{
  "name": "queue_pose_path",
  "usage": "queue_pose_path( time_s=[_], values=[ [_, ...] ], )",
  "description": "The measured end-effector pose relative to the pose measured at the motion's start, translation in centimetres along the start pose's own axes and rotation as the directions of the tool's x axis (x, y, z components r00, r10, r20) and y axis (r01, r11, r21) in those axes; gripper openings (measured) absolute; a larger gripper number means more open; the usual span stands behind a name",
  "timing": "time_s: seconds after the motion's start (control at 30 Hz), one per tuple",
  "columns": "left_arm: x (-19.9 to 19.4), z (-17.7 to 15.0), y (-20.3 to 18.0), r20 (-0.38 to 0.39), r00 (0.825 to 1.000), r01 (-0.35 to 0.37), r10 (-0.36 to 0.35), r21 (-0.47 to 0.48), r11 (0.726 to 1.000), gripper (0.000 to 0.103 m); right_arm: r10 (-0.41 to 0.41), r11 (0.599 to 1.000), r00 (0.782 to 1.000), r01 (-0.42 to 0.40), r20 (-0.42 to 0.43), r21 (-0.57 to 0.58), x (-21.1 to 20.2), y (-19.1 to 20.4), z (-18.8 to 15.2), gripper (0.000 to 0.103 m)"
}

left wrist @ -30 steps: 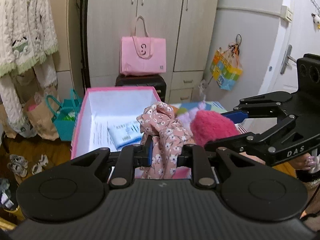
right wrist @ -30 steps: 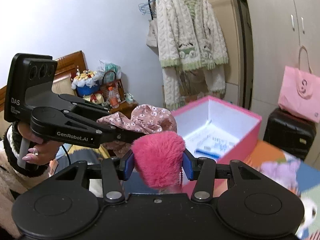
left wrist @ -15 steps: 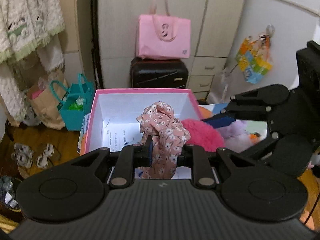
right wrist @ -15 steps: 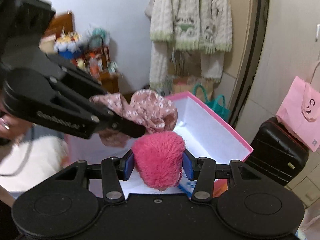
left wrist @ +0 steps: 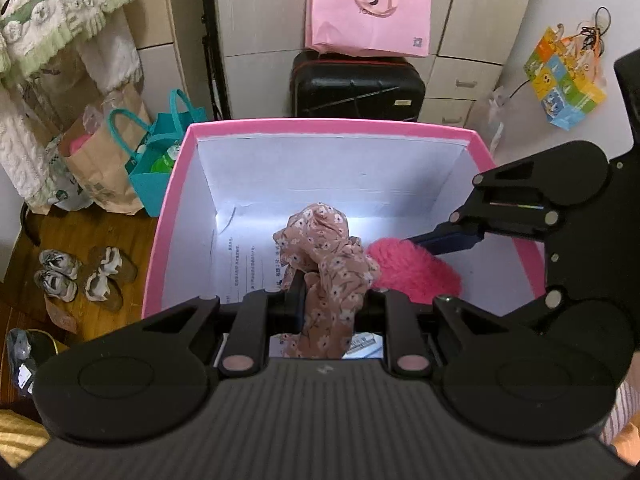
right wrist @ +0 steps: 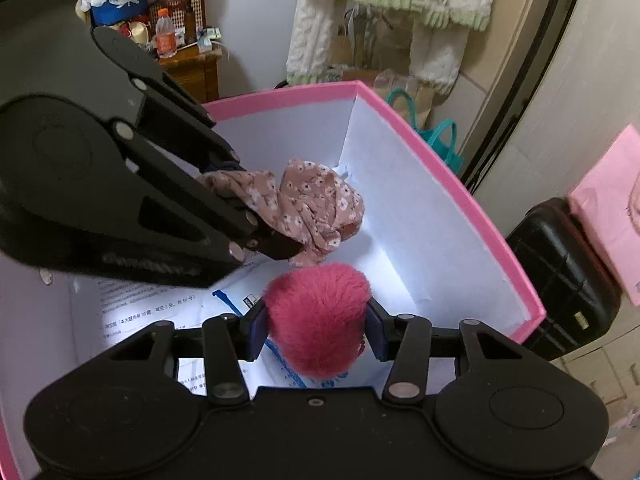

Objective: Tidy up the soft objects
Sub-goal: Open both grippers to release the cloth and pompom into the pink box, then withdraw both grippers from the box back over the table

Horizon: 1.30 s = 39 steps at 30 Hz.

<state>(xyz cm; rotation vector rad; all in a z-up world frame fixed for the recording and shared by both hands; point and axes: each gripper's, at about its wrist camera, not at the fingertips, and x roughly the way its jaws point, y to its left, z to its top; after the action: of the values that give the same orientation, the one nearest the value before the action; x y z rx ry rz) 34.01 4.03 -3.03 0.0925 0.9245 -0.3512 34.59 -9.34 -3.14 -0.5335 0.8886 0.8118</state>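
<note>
**Clerk:** Entry one, change since the earlier frame: both grippers had travelled from beside the pink box to above its open interior, tilted downward, loads carried along.

**Checker:** Left gripper?

**Clerk:** Fingers narrow, pinched on the floral cloth. The cloth bunched up beyond the fingertips and hung in a strip below them, over the box floor; whether it touched the floor could not be told.

**Checker:** Right gripper?

**Clerk:** Fingers set moderately apart, pressed on either side of the pink fluffy ball. The ball bulged past the fingertips and sat just beside the cloth, apparently clear of the floor.

**Checker:** Contents already in the box?

**Clerk:** Printed papers lay flat on the floor beneath both sets of fingers. No other soft items were visible inside.

**Checker:** Progress?

**Clerk:** Judged midway for these two items: picked up and brought over the container, not yet let go. Remaining: lower, release both, withdraw. Whether further soft objects awaited outside could not be told.
</note>
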Motion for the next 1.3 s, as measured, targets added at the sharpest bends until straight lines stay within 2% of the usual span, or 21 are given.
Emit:
queue_pose_path(
  time_s=[0.13,0.2,0.23,0.27,0.43,0.7,0.83,0.93,1.0,1.3],
  values=[
    [0.5,0.2,-0.2,-0.002,0.999,-0.052,0.052,0.021,0.998,0.022,0.006,1.000,1.000,-0.006,-0.003,-0.014,0.2,0.3,0.1,0.054],
    [0.7,0.2,0.1,-0.005,0.999,-0.053,0.053,0.007,0.999,0.030,0.001,1.000,1.000,-0.001,-0.005,-0.014,0.4,0.4,0.1,0.056],
    [0.6,0.2,0.2,0.001,0.998,-0.061,0.061,-0.008,0.998,0.042,-0.005,1.000,1.000,0.005,-0.008,-0.012,0.6,0.3,0.0,0.058],
    [0.4,0.1,0.3,0.013,0.998,-0.066,0.066,-0.017,0.998,0.048,-0.012,1.000,1.000,0.012,-0.010,-0.010,0.6,0.3,-0.1,0.058],
    [-1.6,-0.3,0.7,0.051,0.998,-0.028,0.029,-0.020,0.999,0.056,-0.014,0.999,0.999,0.013,0.035,0.030,-1.0,0.0,-1.3,0.062],
    [-7.0,-2.0,0.1,0.104,0.994,0.023,-0.025,0.017,1.000,0.058,-0.004,0.992,0.982,-0.020,0.190,0.126,-8.3,0.0,-3.6,0.062],
    [-10.1,-3.0,-0.9,0.114,0.989,0.090,-0.095,0.051,0.995,0.062,-0.003,0.986,0.970,-0.038,0.244,0.162,-11.7,0.5,-4.7,0.062],
    [-12.0,-3.7,-1.6,0.086,0.977,0.190,-0.195,0.060,0.980,0.062,-0.019,0.984,0.970,-0.025,0.244,0.175,-13.9,1.2,-5.2,0.062],
    [-13.3,-4.2,-2.5,0.084,0.970,0.221,-0.228,0.085,0.972,0.062,-0.037,0.984,0.970,-0.007,0.239,0.178,-14.9,1.8,-5.5,0.062],
    [-18.8,-7.8,-8.0,0.142,0.953,0.224,-0.269,0.268,0.937,0.070,-0.127,0.980,0.958,0.081,0.258,0.184,-21.5,5.4,-9.7,0.063]
  ],
)
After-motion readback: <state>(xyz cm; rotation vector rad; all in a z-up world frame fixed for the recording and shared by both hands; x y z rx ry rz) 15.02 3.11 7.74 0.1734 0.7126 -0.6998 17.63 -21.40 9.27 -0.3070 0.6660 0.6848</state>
